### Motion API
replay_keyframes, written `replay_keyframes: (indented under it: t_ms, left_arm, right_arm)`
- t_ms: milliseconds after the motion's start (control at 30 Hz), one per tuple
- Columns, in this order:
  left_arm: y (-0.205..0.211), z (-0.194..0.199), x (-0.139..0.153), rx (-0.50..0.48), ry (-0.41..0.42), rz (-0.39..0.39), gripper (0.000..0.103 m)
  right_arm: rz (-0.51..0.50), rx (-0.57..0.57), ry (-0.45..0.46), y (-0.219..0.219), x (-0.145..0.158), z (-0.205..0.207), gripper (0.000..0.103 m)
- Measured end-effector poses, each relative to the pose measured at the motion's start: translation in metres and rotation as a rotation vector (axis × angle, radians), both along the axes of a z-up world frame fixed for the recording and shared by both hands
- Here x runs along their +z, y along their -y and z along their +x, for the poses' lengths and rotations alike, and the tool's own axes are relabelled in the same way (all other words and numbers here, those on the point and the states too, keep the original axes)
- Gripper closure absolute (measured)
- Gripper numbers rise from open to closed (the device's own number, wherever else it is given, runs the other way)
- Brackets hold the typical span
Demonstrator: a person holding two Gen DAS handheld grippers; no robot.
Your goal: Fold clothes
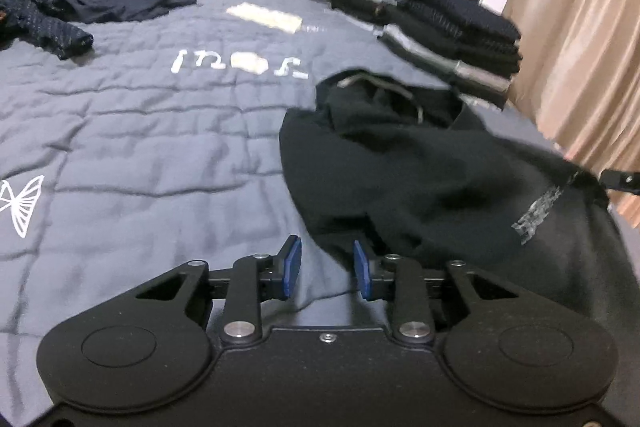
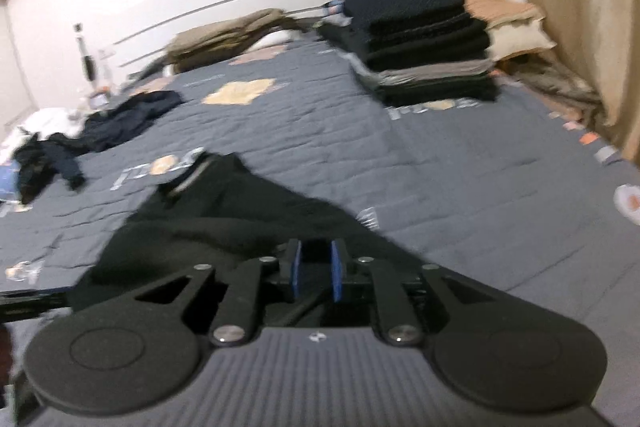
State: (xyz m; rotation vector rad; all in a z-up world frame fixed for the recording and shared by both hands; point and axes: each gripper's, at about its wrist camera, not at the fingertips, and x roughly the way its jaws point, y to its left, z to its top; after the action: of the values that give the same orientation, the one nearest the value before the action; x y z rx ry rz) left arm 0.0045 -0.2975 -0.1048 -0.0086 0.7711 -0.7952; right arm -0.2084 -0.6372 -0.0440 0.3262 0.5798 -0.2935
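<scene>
Blurred black garment (image 2: 224, 223) lies half hidden behind right gripper (image 2: 316, 275).

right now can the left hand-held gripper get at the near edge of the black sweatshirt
Probably yes: the left hand-held gripper has open jaws right at the black sweatshirt edge on the quilt, with nothing between them.

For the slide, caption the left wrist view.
Left gripper, jaws apart, at the edge of a crumpled black garment on a grey quilt.
</scene>
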Motion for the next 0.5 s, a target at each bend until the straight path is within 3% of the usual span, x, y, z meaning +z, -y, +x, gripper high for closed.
replay_keyframes:
  t_ms: [233,367,500]
  left_arm:
    - [0.014,0.001,-0.009,-0.02,-0.032,-0.009,0.064]
    - [0.015,0.011,-0.013,-0.027,-0.057,-0.035,0.056]
    - [0.014,0.019,-0.02,-0.036,-0.091,-0.08,0.055]
  right_arm:
    - [0.165,0.187,0.071,-0.038,-0.001,0.015,0.063]
    - [0.146,0.354,0.052,-0.083,0.0,0.031,0.059]
    - [0.096,0.459,-0.036,-0.122,-0.014,0.045,0.058]
